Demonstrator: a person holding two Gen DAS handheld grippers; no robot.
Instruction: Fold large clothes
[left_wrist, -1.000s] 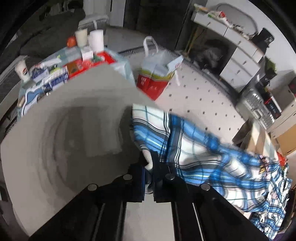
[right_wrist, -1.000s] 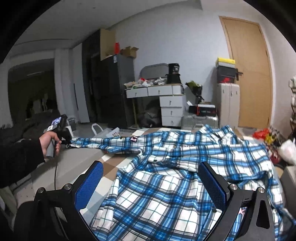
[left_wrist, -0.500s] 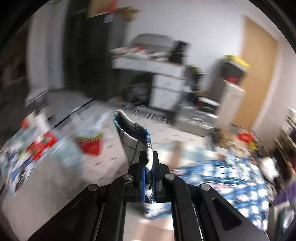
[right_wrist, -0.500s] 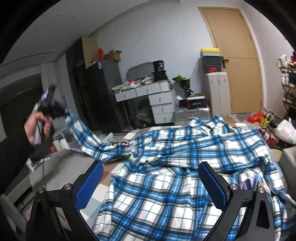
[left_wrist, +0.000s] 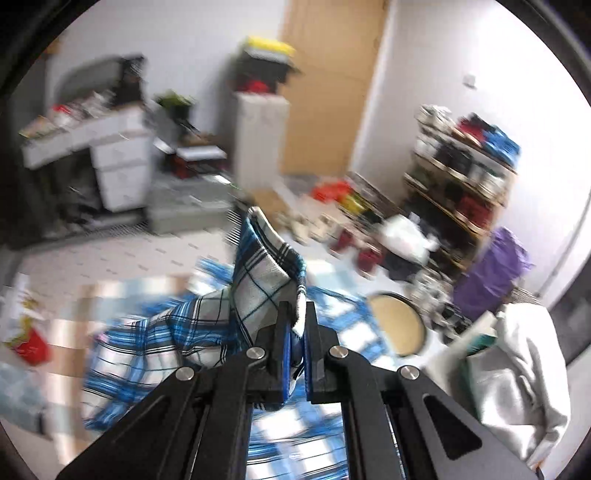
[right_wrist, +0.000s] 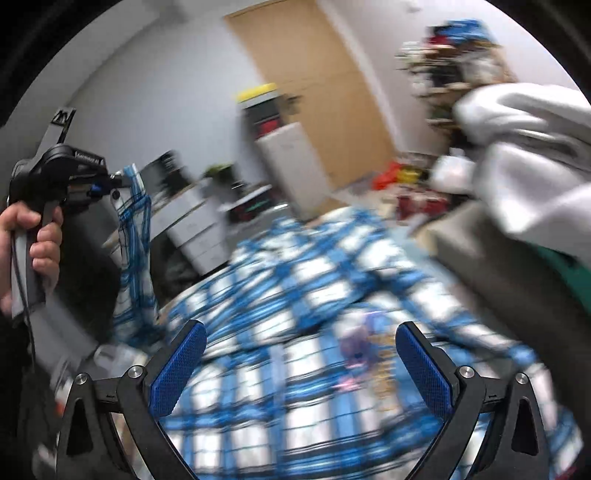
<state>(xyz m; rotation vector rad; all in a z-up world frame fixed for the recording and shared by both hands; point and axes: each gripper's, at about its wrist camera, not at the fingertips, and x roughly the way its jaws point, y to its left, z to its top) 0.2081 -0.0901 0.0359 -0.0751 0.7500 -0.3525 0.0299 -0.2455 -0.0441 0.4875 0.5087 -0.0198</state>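
Plaid shirt (right_wrist: 295, 295), blue and white, the task's garment: its body lies spread over the work surface (left_wrist: 66, 332), filling the lower middle of the right wrist view. Compared with the views a second ago, when the whole sleeve (right_wrist: 135, 236) lay stretched flat out to the side of the shirt body, the sleeve is now lifted clear and hangs in a steep drape down to the shirt body.

Left gripper (left_wrist: 297, 325): clenched on the cuff end of the sleeve, a fold of plaid cloth standing up between the closed blue pads. It has been carried up and swung inward toward the shirt body, and its view has turned from the cluttered floor to the door (left_wrist: 332, 81). In the right wrist view it appears high at the far left of the shirt body, gripped by a hand (right_wrist: 33, 240).

Right gripper (right_wrist: 301, 363): jaws spread wide, nothing between them, poised above the near part of the shirt body; its view is now tilted and blurred.

Reading for the task: the sleeve fold appears to be under way. The likely next need is to lay the cuff across the shirt body without dragging the cloth beneath.
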